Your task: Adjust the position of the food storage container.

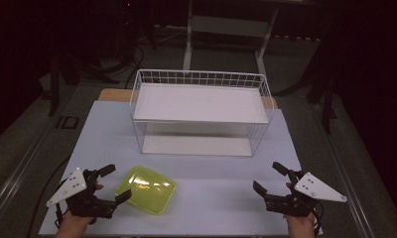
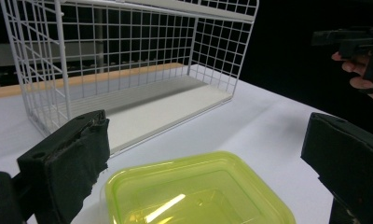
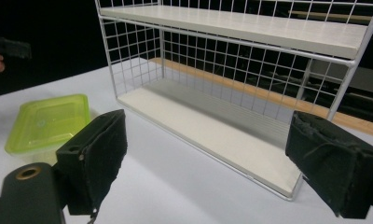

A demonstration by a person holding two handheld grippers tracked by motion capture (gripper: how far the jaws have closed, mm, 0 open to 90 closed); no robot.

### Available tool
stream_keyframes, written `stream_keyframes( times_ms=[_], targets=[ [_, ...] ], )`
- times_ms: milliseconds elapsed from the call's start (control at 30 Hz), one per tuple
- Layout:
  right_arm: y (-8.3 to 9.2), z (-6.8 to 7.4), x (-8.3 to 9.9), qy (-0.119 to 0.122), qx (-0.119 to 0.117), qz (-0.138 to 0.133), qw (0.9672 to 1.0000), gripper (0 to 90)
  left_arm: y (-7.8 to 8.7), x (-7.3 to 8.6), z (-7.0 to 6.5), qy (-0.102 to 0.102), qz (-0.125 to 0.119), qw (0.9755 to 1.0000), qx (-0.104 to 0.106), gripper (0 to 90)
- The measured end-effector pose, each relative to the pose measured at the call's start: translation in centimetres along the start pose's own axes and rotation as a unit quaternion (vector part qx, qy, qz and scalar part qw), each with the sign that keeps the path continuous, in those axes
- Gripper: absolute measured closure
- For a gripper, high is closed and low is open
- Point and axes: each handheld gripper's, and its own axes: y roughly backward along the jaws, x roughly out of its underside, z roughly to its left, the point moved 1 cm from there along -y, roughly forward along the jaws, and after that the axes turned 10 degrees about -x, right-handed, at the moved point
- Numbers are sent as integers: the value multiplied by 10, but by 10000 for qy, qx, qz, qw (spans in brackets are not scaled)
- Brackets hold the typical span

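A translucent yellow-green plastic container (image 1: 146, 189) lies on the pale table (image 1: 211, 173), near its front left. My left gripper (image 1: 114, 183) stands open just left of the container, one jaw near its edge, nothing between the jaws. In the left gripper view the container (image 2: 198, 193) lies low between the two black jaws. At the front right my right gripper (image 1: 269, 178) is open and holds nothing. It points toward the white wire rack (image 1: 201, 111), and the container (image 3: 49, 121) shows far off at its left.
The two-shelf white wire rack (image 3: 250, 70) stands at the back middle of the table, its lower shelf (image 2: 142, 112) bare. A wooden strip (image 1: 112, 94) runs behind it. Dark floor and furniture legs surround the table.
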Motion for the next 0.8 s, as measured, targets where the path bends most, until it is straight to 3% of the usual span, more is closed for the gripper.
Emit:
stream_keyframes(
  times_ms=[333,433,600,733,800],
  targets=[
    [0,-2,-2,-223,-14,13,9998,120,-2,-15,-4,105,24,9991,401,16],
    [1,-2,-2,-310,-162,-62,9994,118,-3,-19,-5,8,357,9990,280,16],
    [2,0,-4,-277,-113,-127,9995,119,-4,-13,-9,135,562,9972,482,25],
    [1,0,-4,-195,-54,26,9998,124,-7,-4,-16,-24,887,9950,459,137],
    [1,-1,-4,-253,-119,4,9996,130,-8,1,-19,-77,988,9934,575,188]
  ],
)
